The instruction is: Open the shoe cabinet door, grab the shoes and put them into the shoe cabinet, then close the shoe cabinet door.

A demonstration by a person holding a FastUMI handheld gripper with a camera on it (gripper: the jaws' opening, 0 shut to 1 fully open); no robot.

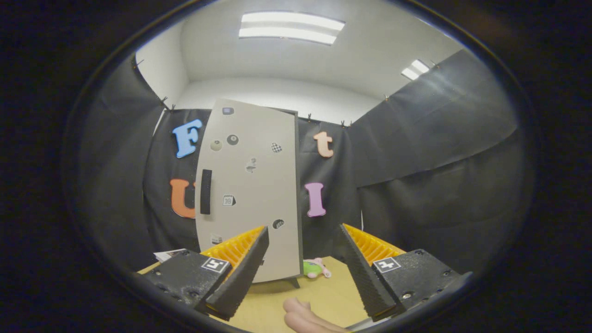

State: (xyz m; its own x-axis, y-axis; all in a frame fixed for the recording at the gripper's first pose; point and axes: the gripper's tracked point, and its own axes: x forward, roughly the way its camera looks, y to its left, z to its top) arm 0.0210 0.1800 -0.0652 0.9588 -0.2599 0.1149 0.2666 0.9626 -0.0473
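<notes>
Hidden and hard-to-see things

The tall pale grey shoe cabinet [252, 185] hides part of a small green-and-pink toy [316, 268]; its stickers look too tiny.

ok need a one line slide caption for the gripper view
Open gripper held short of the closed shoe cabinet door with its dark handle, a small plush toy beside the cabinet on the table.

No readable text: cabinet door [259, 194] stickers [229, 200] too small (square coded tags [215, 264] sit on the tool's [304, 229] spread fingers).
</notes>
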